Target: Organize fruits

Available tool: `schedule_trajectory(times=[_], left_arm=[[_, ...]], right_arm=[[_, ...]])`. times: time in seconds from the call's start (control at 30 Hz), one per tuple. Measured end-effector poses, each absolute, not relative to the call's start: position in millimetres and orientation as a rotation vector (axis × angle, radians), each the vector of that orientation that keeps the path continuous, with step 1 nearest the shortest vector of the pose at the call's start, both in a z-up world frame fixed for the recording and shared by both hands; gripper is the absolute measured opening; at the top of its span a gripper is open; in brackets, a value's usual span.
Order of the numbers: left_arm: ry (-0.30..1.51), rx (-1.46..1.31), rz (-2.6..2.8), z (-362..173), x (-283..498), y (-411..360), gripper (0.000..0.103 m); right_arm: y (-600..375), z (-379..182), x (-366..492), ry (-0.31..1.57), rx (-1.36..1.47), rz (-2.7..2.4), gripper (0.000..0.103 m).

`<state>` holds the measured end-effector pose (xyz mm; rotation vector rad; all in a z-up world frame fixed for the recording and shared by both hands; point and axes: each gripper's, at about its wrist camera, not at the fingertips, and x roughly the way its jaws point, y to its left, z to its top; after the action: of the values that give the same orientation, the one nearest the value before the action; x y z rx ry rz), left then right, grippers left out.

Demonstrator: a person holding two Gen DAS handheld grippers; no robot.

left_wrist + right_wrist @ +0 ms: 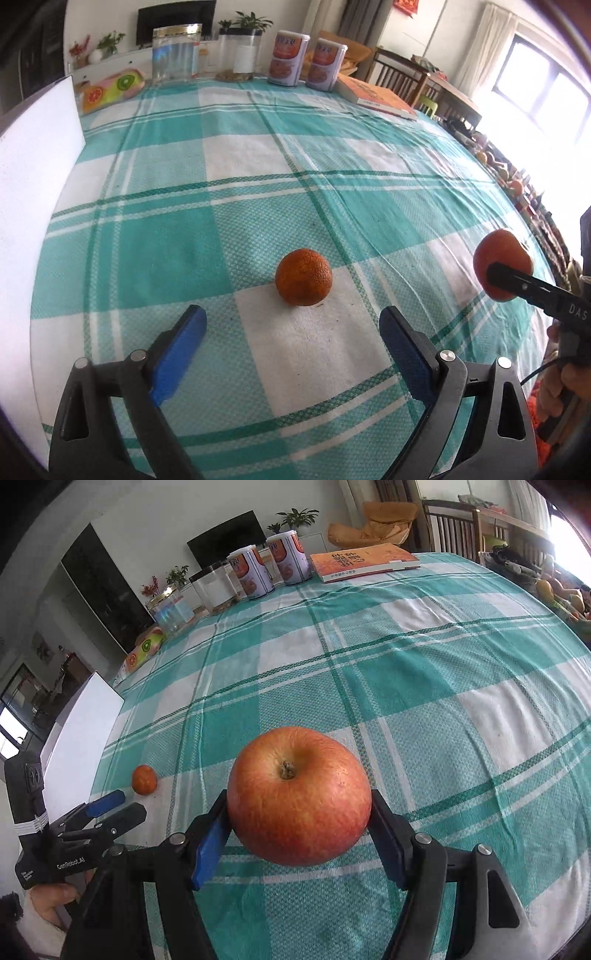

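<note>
Item: two fruits on the checked tablecloth [258, 155], sorting barely begun.

We hold the apple [299, 797] clamped between the blue pads of our right gripper [299, 830], lifted clear of the cloth at the near right. Our left gripper [293, 325] stands wide apart and empty, with the mandarin [303, 277] resting just beyond its fingertips, untouched. We judge one fruit in hand, one still to collect, neither placed. No bowl or tray shows. More fruit at the far right edge [511, 177] is too blurred and overexposed to identify.
</note>
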<state>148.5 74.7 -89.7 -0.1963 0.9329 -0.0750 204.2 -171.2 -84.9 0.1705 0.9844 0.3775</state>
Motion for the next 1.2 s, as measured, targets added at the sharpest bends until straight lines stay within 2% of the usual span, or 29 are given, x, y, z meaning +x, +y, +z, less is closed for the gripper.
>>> schedule_trajectory(times=[0.07,0.1,0.13,0.23,0.37,0.57,0.7,0.8,0.97,1.2], left_arm=[[0.890,-0.159,-0.058,-85,153,70,0.090],[0.885,-0.135,-0.047,-85,158,67,0.076],[0.903,-0.111,-0.041,-88,165,64,0.056],[0.911,-0.045,-0.029,-93,173,56,0.031],[0.907,-0.128,-0.063,-79,151,59,0.029],[0.858,-0.399,-0.253,-2,61,85,0.029],[0.763,-0.488,-0.193,52,0,147,0.029],[0.710,-0.512,-0.021,72,-28,214,0.030],[0.784,-0.503,0.339,38,-37,320,0.030],[0.967,-0.607,0.464,-34,-24,390,0.031]], right_arm=[[-173,-87,198,0.971,0.184,0.368,0.070],[-174,-89,197,0.970,0.195,0.363,0.070],[-176,-91,197,0.972,0.212,0.363,0.070],[-180,-96,196,0.983,0.245,0.359,0.070],[-183,-94,188,1.003,0.261,0.356,0.070],[-126,-54,159,1.007,0.232,0.554,0.070],[-38,-9,140,0.990,0.153,0.782,0.070],[39,21,126,0.975,0.077,0.943,0.070],[173,32,110,1.019,-0.115,1.108,0.070],[307,-22,99,1.185,-0.409,1.044,0.070]])
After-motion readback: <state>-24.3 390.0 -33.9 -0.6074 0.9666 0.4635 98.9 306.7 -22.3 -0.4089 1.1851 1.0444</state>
